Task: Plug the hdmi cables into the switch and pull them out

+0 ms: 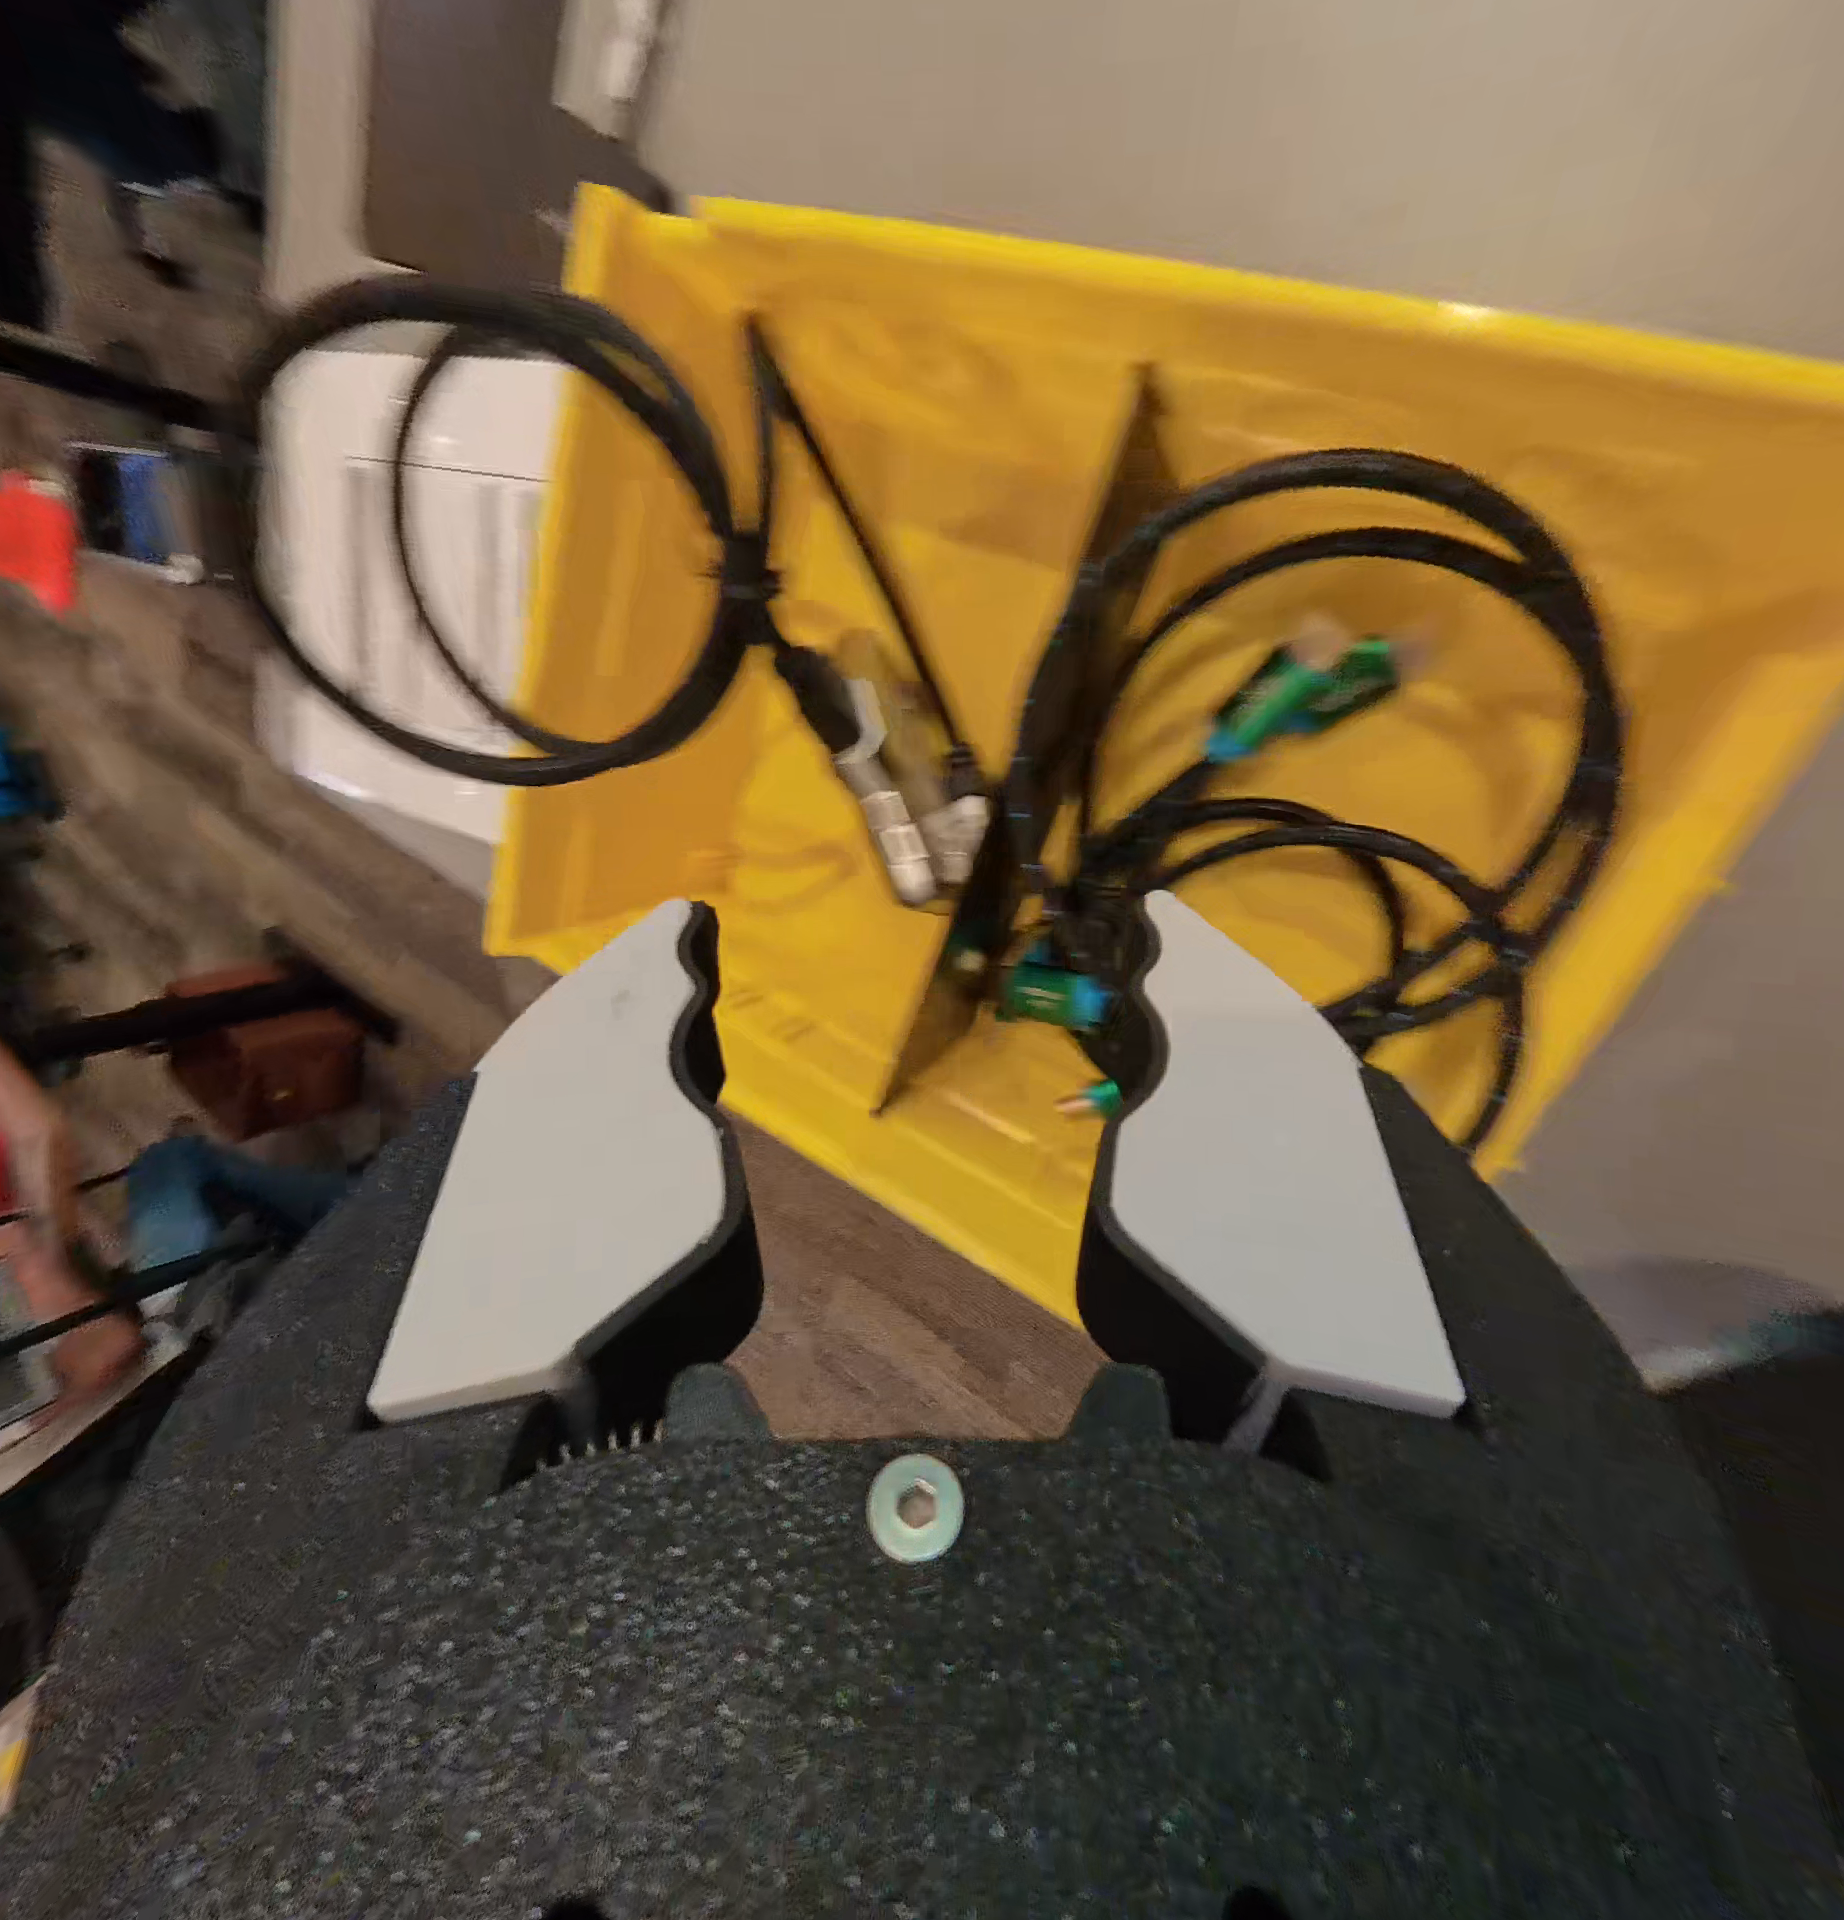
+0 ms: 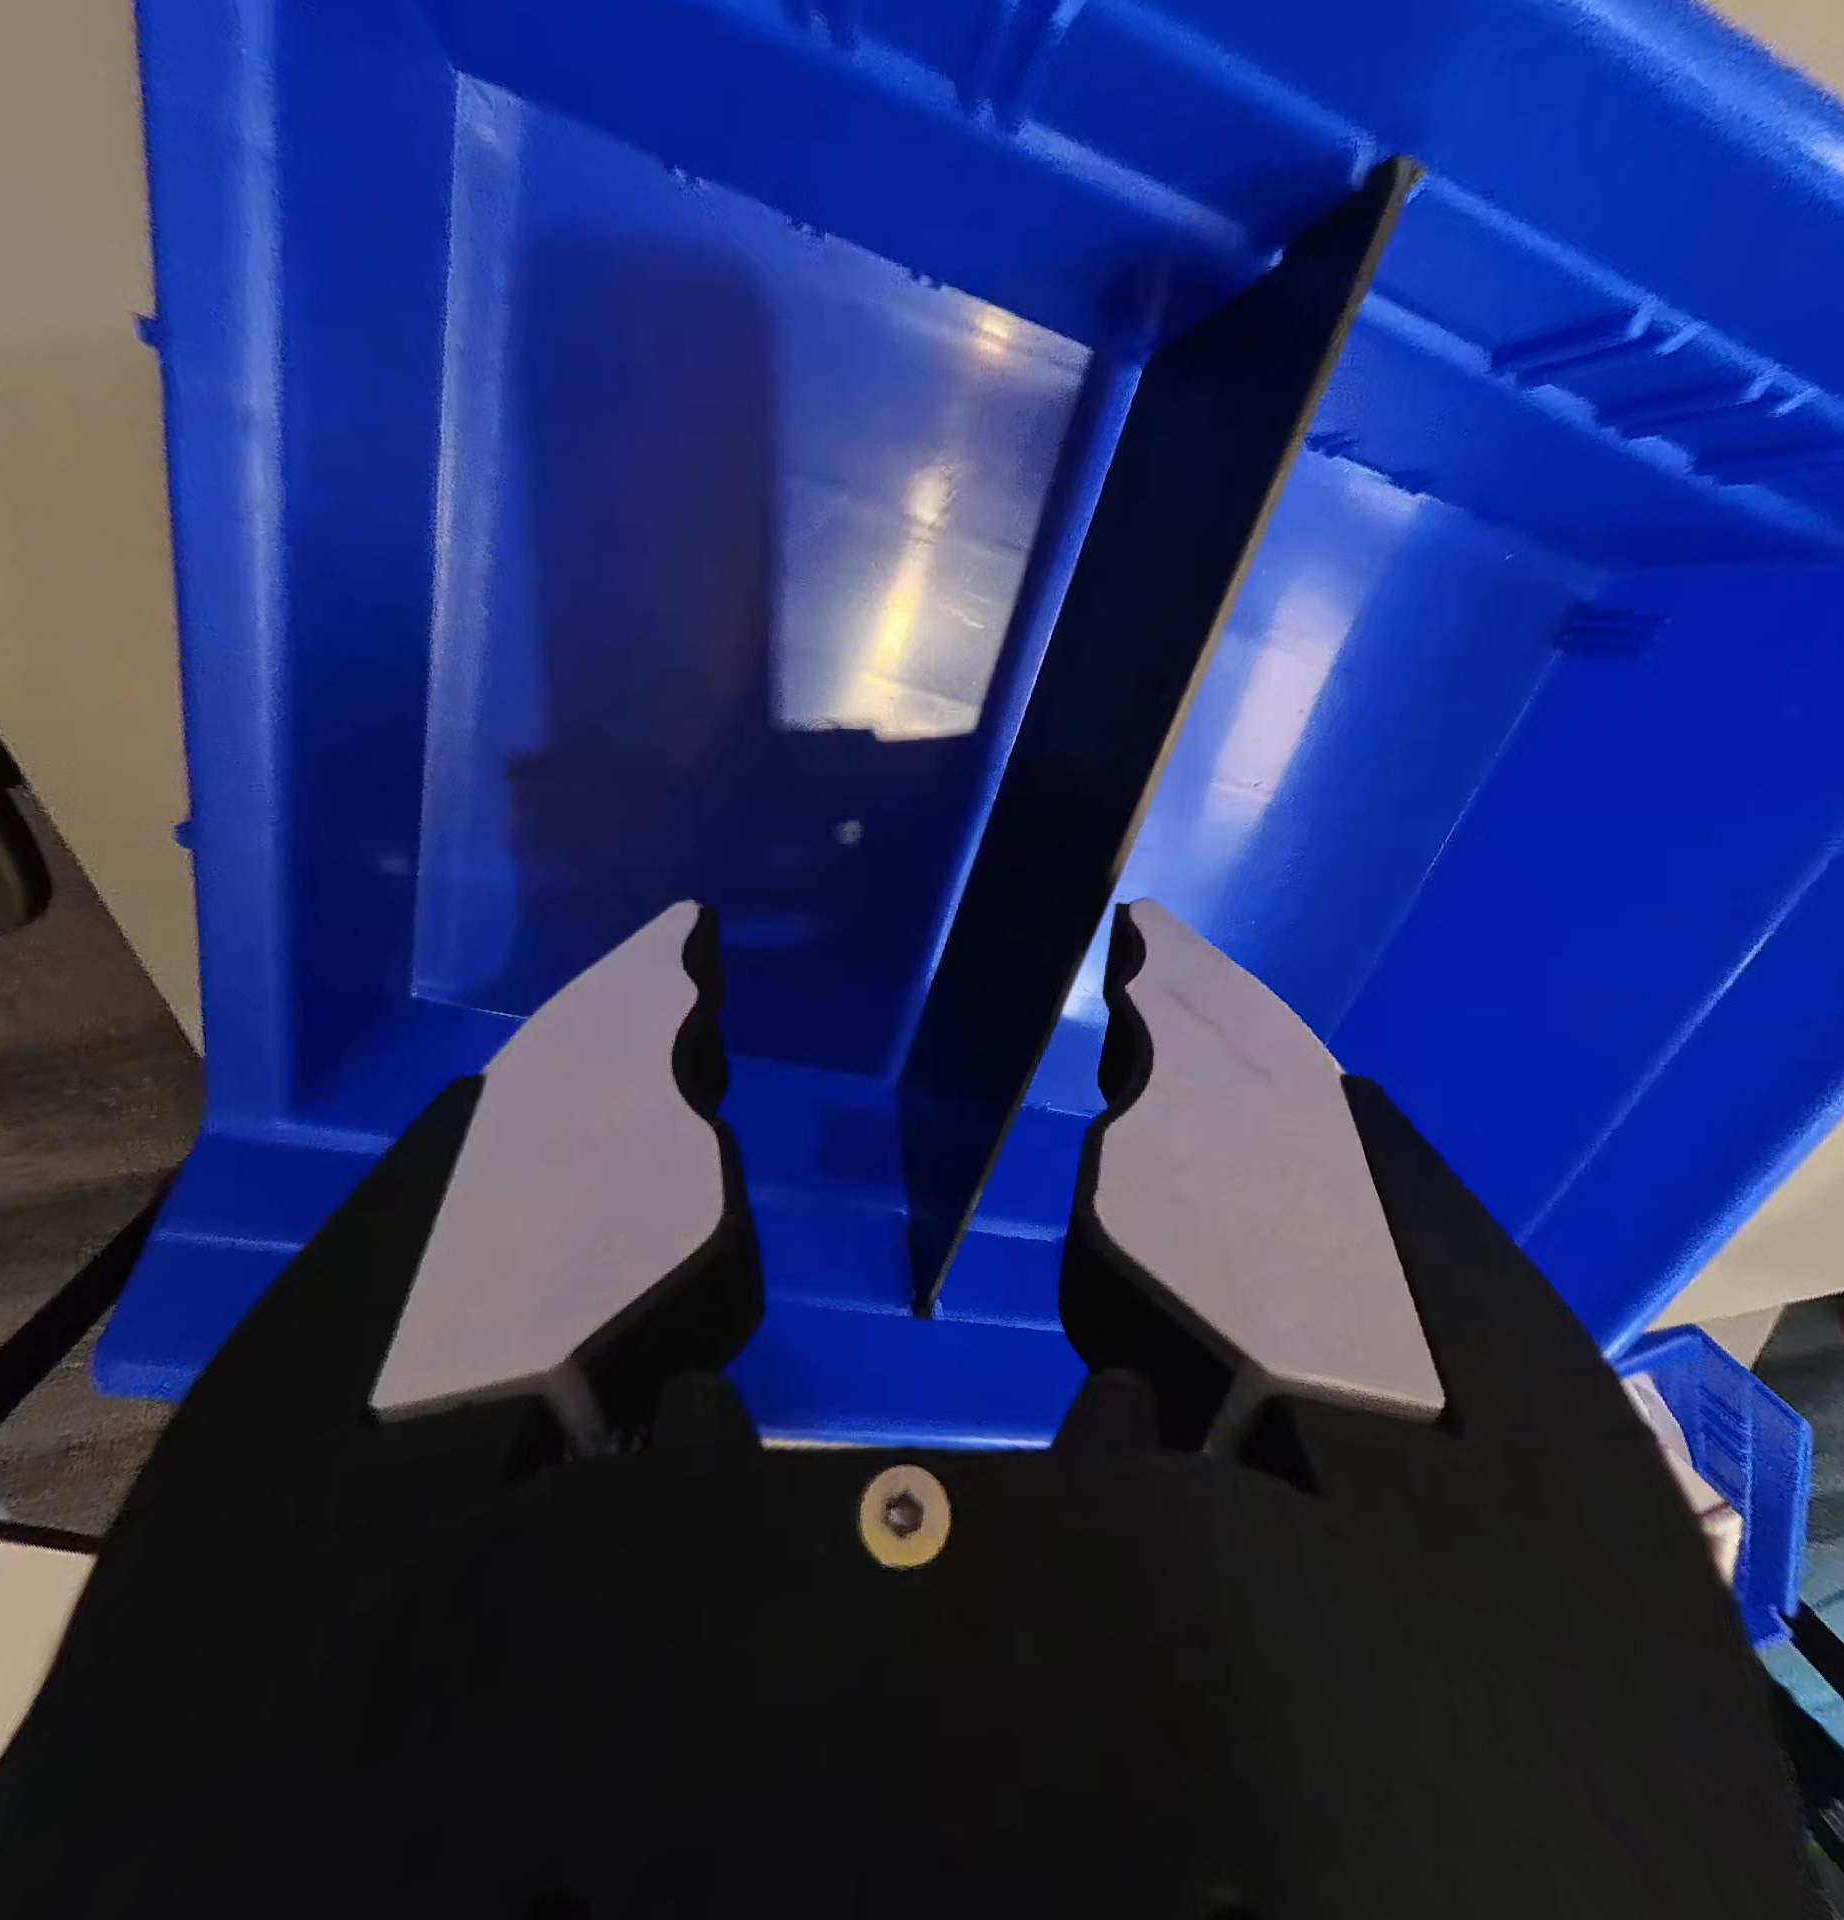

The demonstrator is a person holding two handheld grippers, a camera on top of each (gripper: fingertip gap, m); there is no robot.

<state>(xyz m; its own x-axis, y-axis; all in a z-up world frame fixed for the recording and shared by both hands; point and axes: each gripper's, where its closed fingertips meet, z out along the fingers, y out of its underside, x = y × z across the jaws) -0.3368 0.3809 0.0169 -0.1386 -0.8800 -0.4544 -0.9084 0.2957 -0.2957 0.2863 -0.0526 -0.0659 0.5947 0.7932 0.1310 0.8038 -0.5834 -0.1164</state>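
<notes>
Left wrist view: open tool (image 1: 923, 914) nears cables (image 1: 1344, 727).

Right gripper (image 2: 913, 925) with jaws spread wide and nothing between the pads, poised over a blue bin (image 2: 305, 623); a black divider (image 2: 1136, 727) stands upright in the bin, splitting it into two compartments; the bin rests on a pale surface (image 2: 45, 416); a second blue bin (image 2: 1728, 1455) shows at lower right.

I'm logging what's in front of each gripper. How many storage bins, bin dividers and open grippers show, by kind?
Plastic storage bins: 2, yellow bin, blue bin
Dark flat dividers: 2
Open grippers: 2, left gripper, right gripper
Total: 6
</notes>
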